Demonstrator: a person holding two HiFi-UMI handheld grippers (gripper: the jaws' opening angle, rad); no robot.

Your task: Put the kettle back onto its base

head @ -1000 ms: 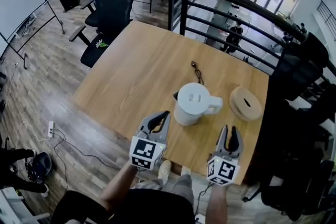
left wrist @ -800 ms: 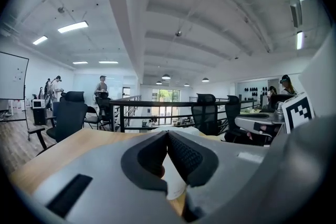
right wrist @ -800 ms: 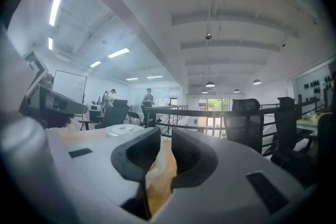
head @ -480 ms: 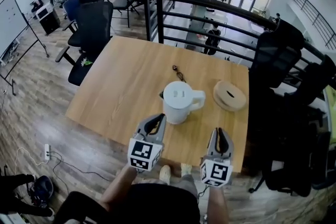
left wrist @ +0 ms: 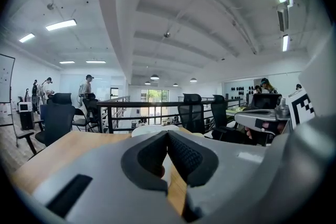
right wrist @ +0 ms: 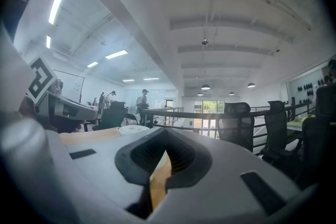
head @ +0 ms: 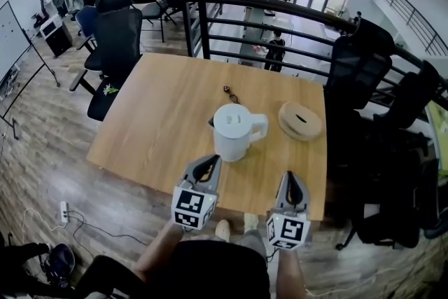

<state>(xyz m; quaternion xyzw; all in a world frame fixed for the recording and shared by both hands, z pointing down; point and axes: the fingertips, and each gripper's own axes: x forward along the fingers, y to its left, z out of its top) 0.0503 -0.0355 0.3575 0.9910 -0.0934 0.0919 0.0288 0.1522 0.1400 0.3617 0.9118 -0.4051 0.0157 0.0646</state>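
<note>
The white kettle (head: 234, 131) stood upright on the wooden surface (head: 161, 101), off its base (head: 301, 121). The base was a round tan disc lying flat just to the kettle's right, close to the surface's right edge. The kettle's handle pointed toward that disc, and a narrow strip of bare wood showed between the two. A thin dark cord (head: 227, 90) lay on the wood just behind the kettle.

Both tools hung at the near edge of the surface, short of the kettle and touching nothing. The left gripper (head: 208, 162) pointed roughly at the kettle's near side. In its own view its fingers (left wrist: 189, 157) were pressed together at the tips with nothing caught between them, and the kettle's white lid peeked over them. The right gripper (head: 292, 179) sat well to the right, in line with the gap between kettle and base. Its fingers (right wrist: 149, 157) were likewise closed tip to tip and empty, only wood grain visible through the hollow behind the tips.

Beyond the surface ran a black railing (head: 280, 7). Black office chairs (head: 115, 38) stood to the left, and more were crowded along the right side.
</note>
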